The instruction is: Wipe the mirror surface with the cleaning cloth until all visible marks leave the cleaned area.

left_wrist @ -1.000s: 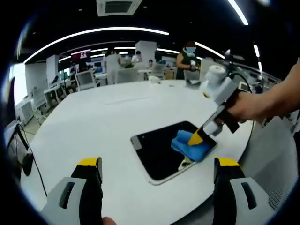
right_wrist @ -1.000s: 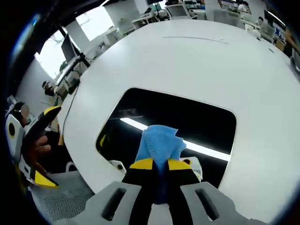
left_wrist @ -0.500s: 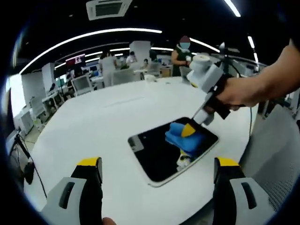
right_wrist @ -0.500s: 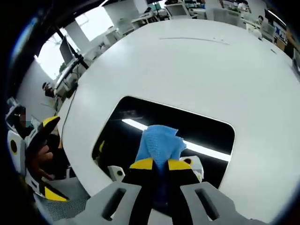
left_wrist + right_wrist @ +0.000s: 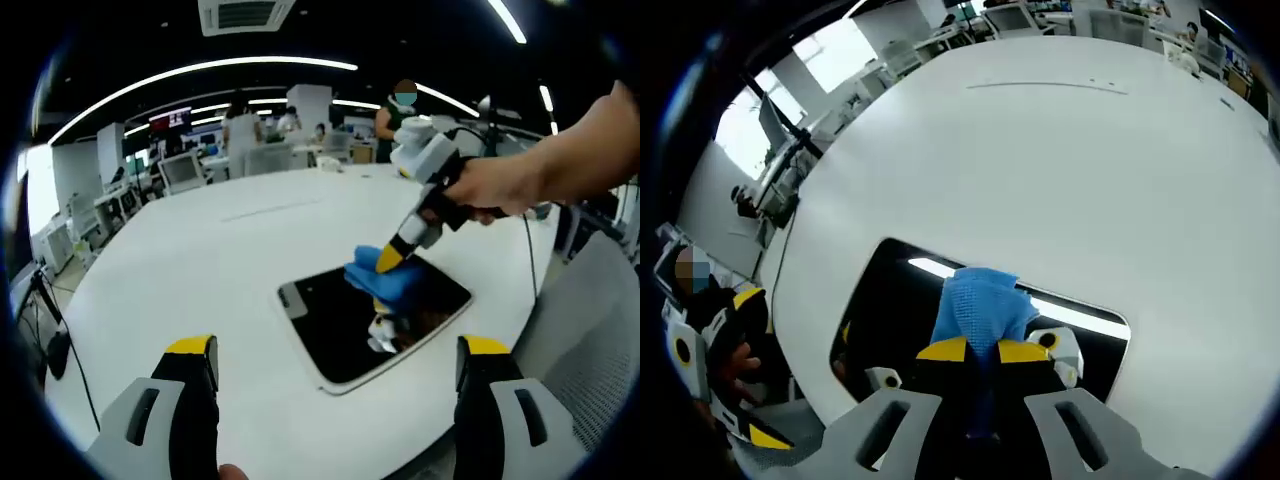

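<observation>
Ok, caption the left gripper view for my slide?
Right gripper presses blue cloth on mirror lying on white table.

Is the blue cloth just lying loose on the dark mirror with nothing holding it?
No, the right claw is shut on the blue cloth and presses it onto the dark rectangular mirror.

1. i'm looking into a big open-plan office: far desks with monitors (image 5: 183,168) and chairs.
2. long ceiling light strips (image 5: 200,72) and an air vent (image 5: 246,13) overhead.
3. people (image 5: 398,108) stand beyond the white table (image 5: 200,260).
</observation>
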The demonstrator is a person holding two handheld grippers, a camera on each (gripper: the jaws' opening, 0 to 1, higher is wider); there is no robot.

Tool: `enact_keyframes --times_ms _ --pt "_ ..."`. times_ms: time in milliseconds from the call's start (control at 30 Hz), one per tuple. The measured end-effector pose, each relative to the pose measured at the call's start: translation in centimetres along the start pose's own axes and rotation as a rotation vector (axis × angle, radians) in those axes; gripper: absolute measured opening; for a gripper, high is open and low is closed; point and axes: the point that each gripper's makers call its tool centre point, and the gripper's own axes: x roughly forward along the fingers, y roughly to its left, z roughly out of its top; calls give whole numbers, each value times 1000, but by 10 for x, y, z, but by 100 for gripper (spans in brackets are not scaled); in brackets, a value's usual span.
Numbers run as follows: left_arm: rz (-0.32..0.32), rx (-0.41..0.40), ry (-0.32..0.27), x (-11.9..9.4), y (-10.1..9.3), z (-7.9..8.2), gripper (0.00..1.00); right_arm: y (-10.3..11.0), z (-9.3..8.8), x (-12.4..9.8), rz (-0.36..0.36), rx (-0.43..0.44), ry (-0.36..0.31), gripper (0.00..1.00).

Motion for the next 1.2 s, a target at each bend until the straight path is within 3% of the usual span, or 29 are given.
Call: enact_keyframes --times_ms 400,700,1200 --pt "0 -10 12 0 1 -3 99 -4 17 5 -19 -19 5 4" --pt "5 -2 17 0 2 -3 99 -2 14 0 -20 -64 -6 4" --pt "6 -9 17 1 2 -4 99 -31 12 -5 -62 -53 3 4"
